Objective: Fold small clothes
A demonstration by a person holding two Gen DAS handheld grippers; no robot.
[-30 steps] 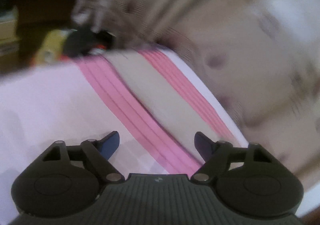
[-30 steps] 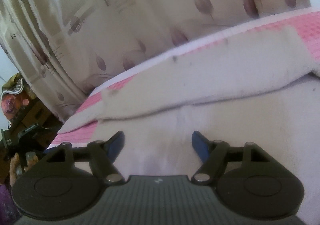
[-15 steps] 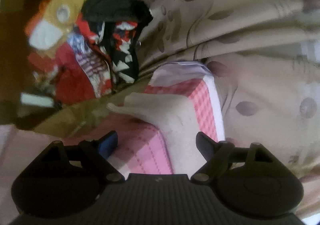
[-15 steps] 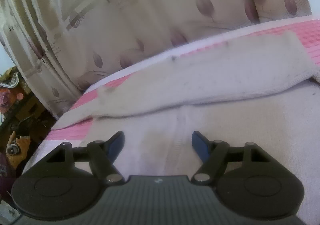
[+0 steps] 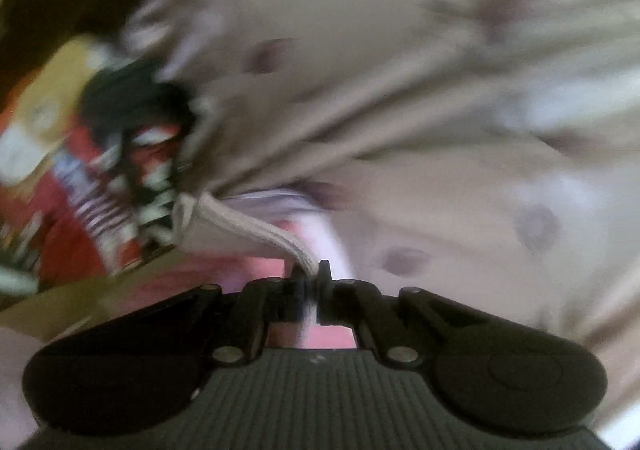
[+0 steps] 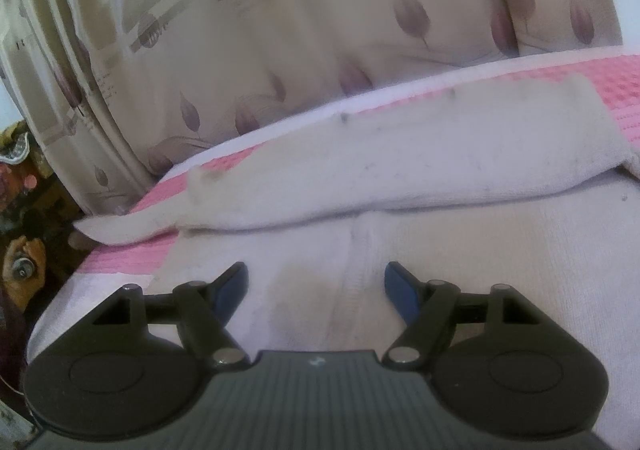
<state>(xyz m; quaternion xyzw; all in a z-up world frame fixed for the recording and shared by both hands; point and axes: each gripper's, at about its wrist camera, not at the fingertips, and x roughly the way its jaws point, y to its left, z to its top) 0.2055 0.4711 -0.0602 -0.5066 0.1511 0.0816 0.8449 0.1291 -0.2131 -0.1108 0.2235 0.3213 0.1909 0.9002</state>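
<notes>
A cream knitted garment [image 6: 400,209] lies spread on a pink checked cloth [image 6: 616,81], one long sleeve [image 6: 400,153] folded across its upper part. My right gripper [image 6: 316,286] hovers open just above the garment's body, nothing between its fingers. In the blurred left wrist view my left gripper [image 5: 310,276] is shut on the ribbed end of a cream sleeve [image 5: 240,228], which stretches away to the upper left, lifted off the pink cloth [image 5: 240,270].
A beige curtain with purple leaf prints [image 6: 320,29] hangs close behind the surface. At the left, past the cloth's edge, lies a heap of red, black and yellow clothes [image 5: 92,169]. Dark clutter [image 6: 24,250] sits low at the left in the right wrist view.
My left gripper swung toward the cloth's far corner, closed on the sleeve's end and lifted it. The right gripper stayed where it was, still open.
</notes>
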